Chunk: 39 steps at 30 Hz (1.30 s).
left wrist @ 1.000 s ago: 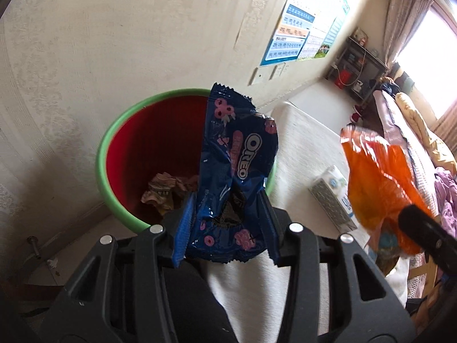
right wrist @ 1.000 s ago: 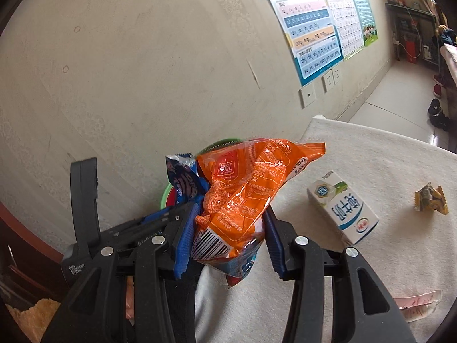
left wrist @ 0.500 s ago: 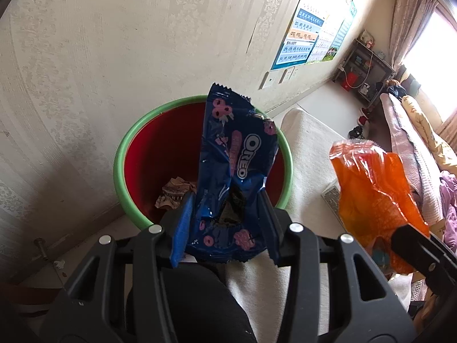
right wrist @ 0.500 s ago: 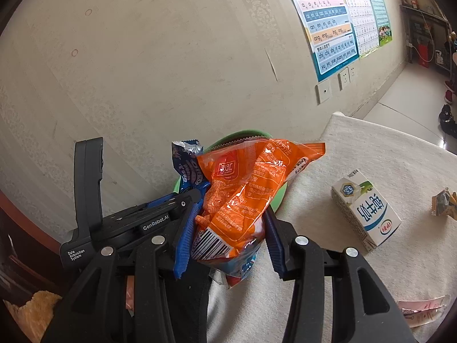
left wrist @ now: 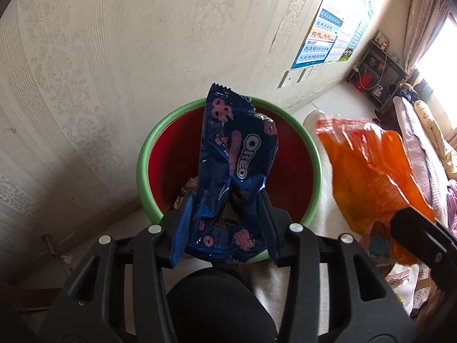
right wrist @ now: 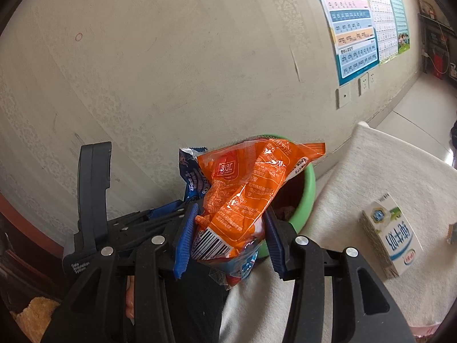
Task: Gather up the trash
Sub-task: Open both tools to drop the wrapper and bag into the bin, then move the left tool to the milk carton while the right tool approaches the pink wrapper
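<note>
A red bin with a green rim [left wrist: 144, 154] stands against the wall, crumpled paper at its bottom. My left gripper [left wrist: 225, 228] is shut on a blue Oreo wrapper [left wrist: 237, 160], held upright over the bin's near side. My right gripper [right wrist: 228, 237] is shut on an orange snack bag [right wrist: 245, 191], which hangs just right of the bin's rim in the left wrist view as the orange snack bag [left wrist: 371, 171]. In the right wrist view the left gripper [right wrist: 160, 217] sits to the left, and the bin [right wrist: 308, 191] is partly hidden behind the bag.
A white-covered table [right wrist: 385, 177] lies to the right of the bin, with a milk carton [right wrist: 391, 237] lying on it. A patterned wall with posters [right wrist: 362, 20] and sockets rises behind the bin. Furniture and bedding [left wrist: 422, 131] crowd the far right.
Both grippers have shifted toward the bin with their wrappers: the bin now sits centred under the Oreo wrapper, and the milk carton has slid to the right in the right wrist view.
</note>
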{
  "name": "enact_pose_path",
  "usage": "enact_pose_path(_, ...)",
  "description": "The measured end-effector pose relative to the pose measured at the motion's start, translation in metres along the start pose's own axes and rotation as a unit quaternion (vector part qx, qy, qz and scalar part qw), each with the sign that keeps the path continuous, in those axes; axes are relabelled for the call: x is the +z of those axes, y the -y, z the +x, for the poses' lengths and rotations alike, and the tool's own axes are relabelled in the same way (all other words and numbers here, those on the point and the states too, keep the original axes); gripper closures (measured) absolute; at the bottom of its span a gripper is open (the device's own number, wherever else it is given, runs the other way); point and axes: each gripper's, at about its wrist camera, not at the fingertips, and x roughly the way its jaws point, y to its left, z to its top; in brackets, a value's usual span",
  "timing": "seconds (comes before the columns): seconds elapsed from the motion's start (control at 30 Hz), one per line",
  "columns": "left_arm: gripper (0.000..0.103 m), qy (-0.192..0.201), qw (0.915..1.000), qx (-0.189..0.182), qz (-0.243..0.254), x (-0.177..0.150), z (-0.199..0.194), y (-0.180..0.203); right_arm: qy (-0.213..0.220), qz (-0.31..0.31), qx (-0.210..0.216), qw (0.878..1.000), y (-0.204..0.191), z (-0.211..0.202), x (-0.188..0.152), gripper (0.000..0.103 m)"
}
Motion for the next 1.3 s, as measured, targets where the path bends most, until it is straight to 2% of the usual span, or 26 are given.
enact_pose_path(0.27,0.061,0.005,0.9999,0.007,-0.009,0.011,0.004,-0.009,0.000,-0.010,0.007,1.000,-0.010,0.018,0.019,0.057)
enact_pose_path(0.3,0.058,0.007,0.9998,0.010,-0.013,0.011,0.004,-0.010,0.001,-0.010,0.008,1.000,-0.011,0.018,0.020,0.056)
enact_pose_path(0.33,0.048,0.008,0.9997,0.013,-0.018,0.012,0.004,-0.011,0.001,-0.007,0.014,1.000,-0.012,0.019,0.022,0.053)
enact_pose_path(0.4,0.037,0.010,0.9993,0.019,-0.029,0.013,0.005,-0.015,0.000,-0.003,0.021,1.000,-0.012,0.021,0.024,0.045)
enact_pose_path(0.7,0.037,0.011,0.9991,0.028,-0.032,0.007,0.004,-0.015,0.018,0.013,0.009,1.000,0.001,-0.012,0.010,0.042)
enact_pose_path(0.87,0.036,0.012,0.9998,0.010,-0.012,0.001,0.001,0.006,0.013,0.012,-0.030,0.999,0.025,-0.059,-0.020,0.040)
enact_pose_path(0.97,0.037,0.008,0.9999,-0.006,0.007,-0.005,0.001,0.024,0.004,0.036,-0.089,0.995,0.058,-0.091,-0.051,0.035)
enact_pose_path(1.03,0.036,0.000,0.9996,-0.024,0.012,-0.008,0.004,0.038,-0.002,0.075,-0.130,0.989,0.086,-0.110,-0.075,0.034)
enact_pose_path(1.1,0.036,-0.007,0.9990,-0.037,0.023,-0.012,0.006,0.053,0.001,0.137,-0.172,0.975,0.117,-0.129,-0.101,0.034)
enact_pose_path(1.2,0.036,-0.019,0.9973,-0.054,0.045,-0.020,0.009,0.077,0.017,0.244,-0.225,0.943,0.161,-0.155,-0.142,0.033)
enact_pose_path(1.27,0.036,-0.029,0.9960,-0.065,0.054,-0.024,0.013,0.090,0.014,0.309,-0.226,0.924,0.186,-0.162,-0.161,0.033)
enact_pose_path(1.3,0.036,-0.033,0.9953,-0.070,0.058,-0.027,0.014,0.098,0.012,0.330,-0.219,0.918,0.194,-0.163,-0.165,0.033)
